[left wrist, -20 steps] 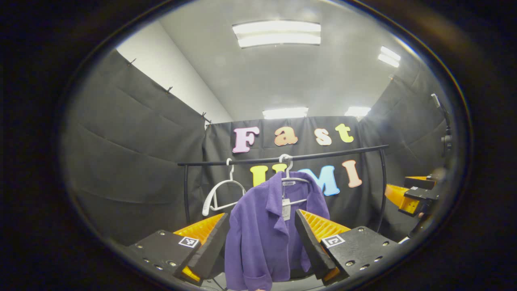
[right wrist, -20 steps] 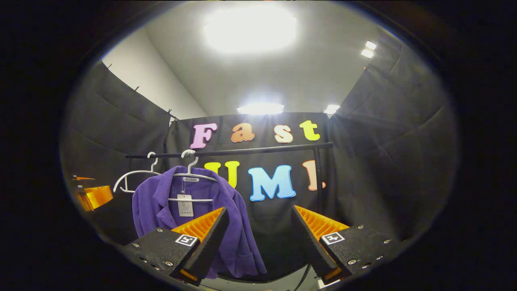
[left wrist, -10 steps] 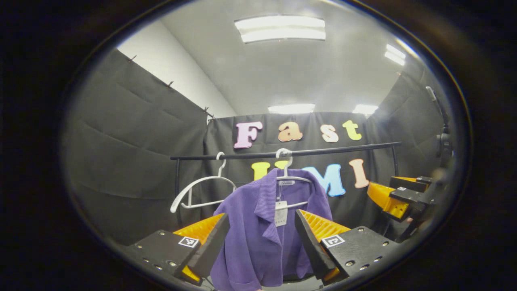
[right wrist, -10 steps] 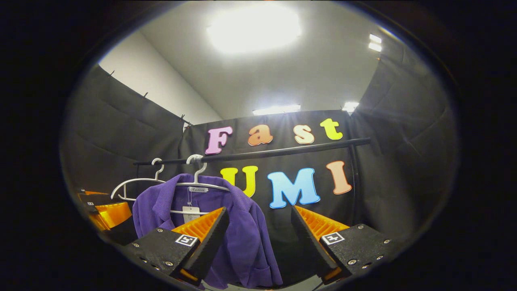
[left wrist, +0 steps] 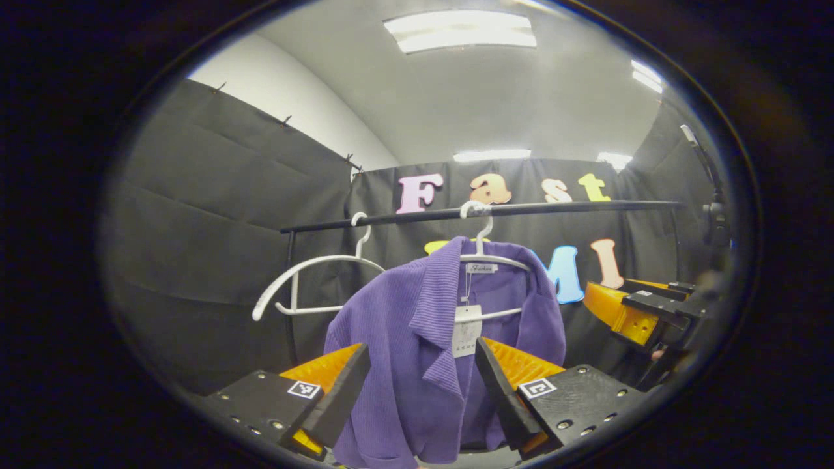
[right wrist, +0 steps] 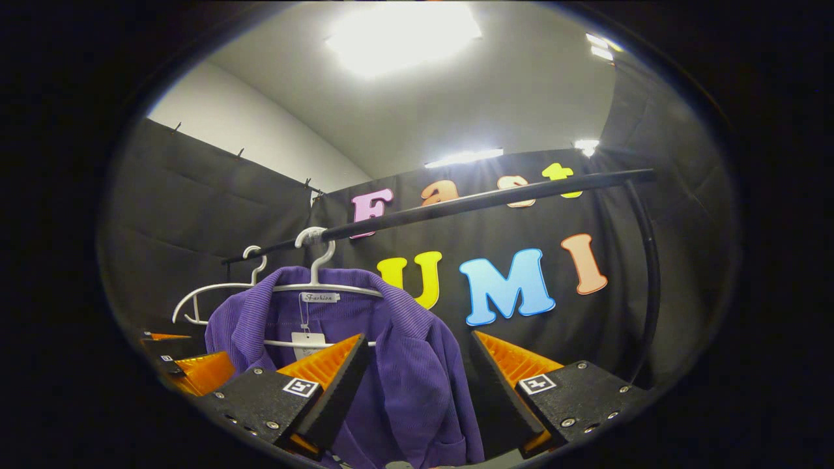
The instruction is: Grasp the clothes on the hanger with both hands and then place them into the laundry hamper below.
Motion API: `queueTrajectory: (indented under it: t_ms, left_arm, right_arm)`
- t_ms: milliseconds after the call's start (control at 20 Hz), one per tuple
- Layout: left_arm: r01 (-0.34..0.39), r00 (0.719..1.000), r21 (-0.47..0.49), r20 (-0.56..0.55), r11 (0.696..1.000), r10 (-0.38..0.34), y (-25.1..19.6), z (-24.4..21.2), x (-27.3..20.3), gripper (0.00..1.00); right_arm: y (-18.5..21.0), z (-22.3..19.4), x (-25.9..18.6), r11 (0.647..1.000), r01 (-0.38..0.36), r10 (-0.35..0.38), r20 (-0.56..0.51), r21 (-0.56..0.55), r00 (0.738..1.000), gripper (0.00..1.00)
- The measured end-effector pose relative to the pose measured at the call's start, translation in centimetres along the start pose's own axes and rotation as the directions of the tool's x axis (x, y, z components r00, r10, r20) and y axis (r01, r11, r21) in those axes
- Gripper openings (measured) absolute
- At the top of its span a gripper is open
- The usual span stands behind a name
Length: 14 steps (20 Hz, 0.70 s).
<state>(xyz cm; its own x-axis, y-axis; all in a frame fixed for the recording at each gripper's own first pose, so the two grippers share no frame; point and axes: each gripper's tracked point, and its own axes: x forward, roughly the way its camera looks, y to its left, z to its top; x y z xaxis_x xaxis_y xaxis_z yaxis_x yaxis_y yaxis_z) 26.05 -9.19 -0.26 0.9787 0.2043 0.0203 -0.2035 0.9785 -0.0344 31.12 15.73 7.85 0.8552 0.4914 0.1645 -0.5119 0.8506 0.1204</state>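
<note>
A purple ribbed jacket [left wrist: 417, 352] [right wrist: 404, 365] hangs on a white hanger [left wrist: 488, 257] [right wrist: 319, 286] from a black rail [left wrist: 521, 210] [right wrist: 482, 200], a paper tag dangling at its collar. My left gripper [left wrist: 420, 384] is open, its fingers framing the jacket's left front and lapel, short of touching. My right gripper [right wrist: 417, 378] is open too, facing the jacket's right shoulder and sleeve. In the left gripper view the right gripper [left wrist: 635, 312] shows farther off at the right. At the lower left of the right gripper view sits the left gripper [right wrist: 192, 365].
An empty white hanger [left wrist: 306, 286] [right wrist: 215, 293] hangs on the rail to the left of the jacket. The rail's uprights [left wrist: 290, 293] [right wrist: 648, 280] stand at both ends. Black cloth walls close in on all sides.
Both grippers have come closer to the rail and jacket, which now looms larger and higher in both views. The jaws stayed open.
</note>
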Motion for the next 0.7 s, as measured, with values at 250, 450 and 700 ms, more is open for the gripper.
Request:
queueTrajectory:
  t_ms: [250,450,700]
  left_arm:
    - [-0.033,0.999,0.047,-0.038,0.998,0.035,-1.0,-2.4,3.3,0.94]
    - [-0.072,0.996,0.057,-0.047,0.996,0.075,-1.3,-3.5,5.2,0.94]
    - [-0.122,0.987,0.065,-0.096,0.990,0.128,-0.3,-6.3,7.4,0.94]
  right_arm:
    - [0.5,-2.4,4.1,0.998,-0.046,0.048,-0.045,0.032,0.998,0.95]
    - [1.2,-5.1,7.2,0.997,-0.068,0.070,-0.078,0.025,0.994,0.95]
    - [0.9,-9.4,9.8,0.999,-0.040,0.040,-0.137,0.003,0.990,0.95]
